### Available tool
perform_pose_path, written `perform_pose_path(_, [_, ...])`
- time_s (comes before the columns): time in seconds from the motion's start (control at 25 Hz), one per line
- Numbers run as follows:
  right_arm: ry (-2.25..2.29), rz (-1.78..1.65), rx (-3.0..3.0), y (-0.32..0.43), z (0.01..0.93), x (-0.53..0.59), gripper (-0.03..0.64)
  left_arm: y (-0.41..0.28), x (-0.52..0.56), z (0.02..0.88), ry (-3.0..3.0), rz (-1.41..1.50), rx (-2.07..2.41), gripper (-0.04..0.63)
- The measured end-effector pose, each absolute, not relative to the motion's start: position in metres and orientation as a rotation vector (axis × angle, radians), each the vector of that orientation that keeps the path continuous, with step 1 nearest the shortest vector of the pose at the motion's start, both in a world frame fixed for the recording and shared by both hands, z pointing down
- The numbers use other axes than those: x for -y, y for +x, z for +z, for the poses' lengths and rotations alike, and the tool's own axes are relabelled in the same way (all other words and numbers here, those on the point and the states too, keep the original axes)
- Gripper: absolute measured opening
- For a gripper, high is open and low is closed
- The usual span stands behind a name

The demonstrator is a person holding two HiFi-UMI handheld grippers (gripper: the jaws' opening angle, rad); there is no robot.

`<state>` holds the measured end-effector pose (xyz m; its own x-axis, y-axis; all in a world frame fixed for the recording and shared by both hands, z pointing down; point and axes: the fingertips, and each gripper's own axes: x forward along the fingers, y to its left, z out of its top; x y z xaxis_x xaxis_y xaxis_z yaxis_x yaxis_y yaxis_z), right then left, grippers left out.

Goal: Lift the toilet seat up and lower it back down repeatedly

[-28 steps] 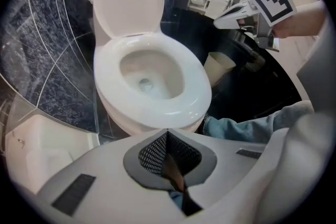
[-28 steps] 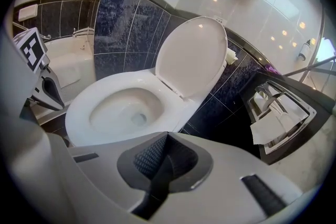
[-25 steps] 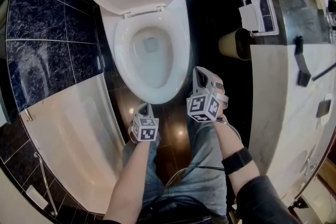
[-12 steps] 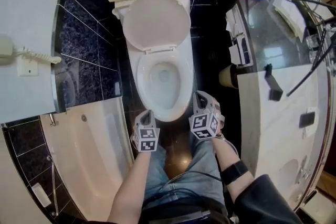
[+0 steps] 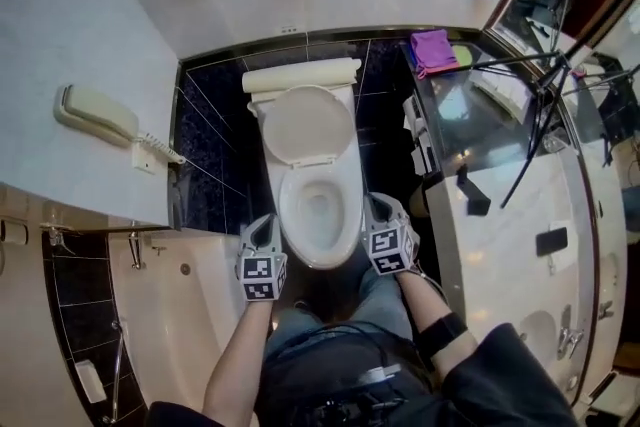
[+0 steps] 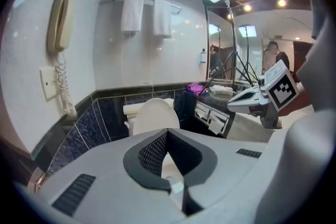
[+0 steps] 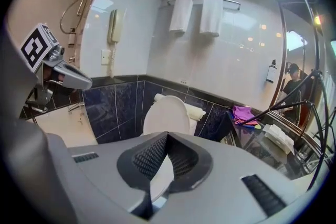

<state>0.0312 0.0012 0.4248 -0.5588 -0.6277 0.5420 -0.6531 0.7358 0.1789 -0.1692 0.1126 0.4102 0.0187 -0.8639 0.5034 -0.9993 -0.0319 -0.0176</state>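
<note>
Two forearms reach forward from the bottom of the head view, each hand carrying a gripper above the dark floor. The left gripper (image 5: 266, 219) hangs just beside the left front of the toilet bowl (image 5: 320, 260), and the right gripper (image 5: 377, 201) just beside its right front; neither touches the porcelain. Both pairs of jaws are pressed together at the tips and hold nothing (each gripper view shows only a diamond-shaped gap between the dark pads behind the tips). A pale bathtub (image 5: 190, 335) lies to the left of the person and a marble counter (image 5: 510, 215) to the right. Beyond the open bowl the toilet seat (image 5: 307, 125) stands raised, leaning back against the tank (image 5: 300, 75); ring and lid cannot be told apart at this size. A purple cloth (image 5: 432, 50) lies on the far end of the counter. A telephone (image 5: 95, 115) hangs on the left wall, and two white towels (image 7: 181, 13) hang high on the far wall.
</note>
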Motion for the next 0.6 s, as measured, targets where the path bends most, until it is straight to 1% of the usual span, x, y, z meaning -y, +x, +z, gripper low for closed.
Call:
perform_pose_path(0.28, [1.05,0.123,2.45,0.048,0.352,0.0,0.018,-0.175,-0.114,0.33,2.004,0.448,1.996,0.0])
perform_pose_path(0.48, [1.055,0.174,2.475,0.062,0.341,-0.008,0.018,-0.173,-0.12,0.306,2.022,0.386,2.032,0.0])
perform_pose_path(0.6, [1.056,0.192,2.465,0.068,0.345,-0.015,0.018,-0.169,-0.125,0.301,2.042,0.4,2.028,0.0])
